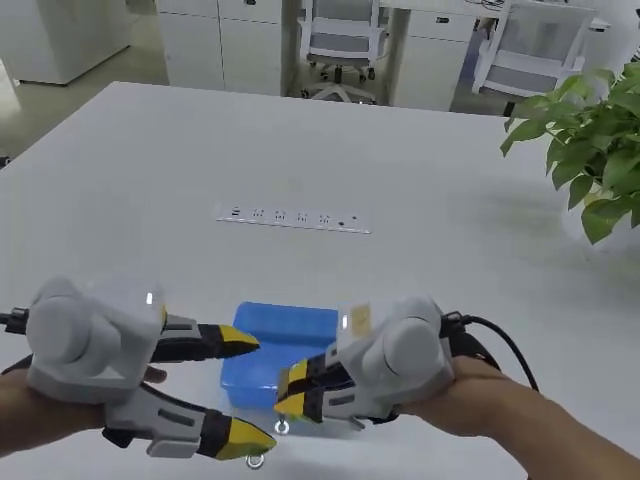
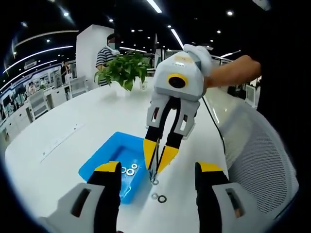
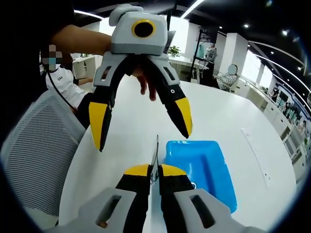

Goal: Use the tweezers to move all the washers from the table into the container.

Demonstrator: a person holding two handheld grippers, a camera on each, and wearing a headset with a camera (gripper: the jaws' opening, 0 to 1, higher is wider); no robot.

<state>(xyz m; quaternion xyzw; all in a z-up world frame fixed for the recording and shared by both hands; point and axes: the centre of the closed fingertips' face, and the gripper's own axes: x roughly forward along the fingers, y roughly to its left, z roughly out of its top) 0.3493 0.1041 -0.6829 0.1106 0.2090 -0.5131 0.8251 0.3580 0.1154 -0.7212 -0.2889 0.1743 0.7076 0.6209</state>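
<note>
My right gripper (image 1: 295, 385) is shut on thin metal tweezers (image 3: 156, 154), which point down at the table beside the blue container (image 1: 285, 350). In the left gripper view the tweezers (image 2: 153, 167) have their tip at a small washer (image 2: 155, 182) just off the container's (image 2: 104, 162) near edge; whether they grip it I cannot tell. Two more washers (image 2: 159, 198) lie on the table close by, and three washers (image 2: 129, 170) rest inside the container. My left gripper (image 1: 243, 388) is open and faces the right gripper (image 2: 160, 155), its fingers on either side of the tweezers and holding nothing.
The white table (image 1: 300, 160) carries a flush socket strip (image 1: 292, 217) behind the container. A green plant (image 1: 590, 140) stands at the far right edge. Office chairs (image 1: 345, 45) and cabinets sit beyond the table. A mesh chair (image 3: 43, 145) is near the table's front.
</note>
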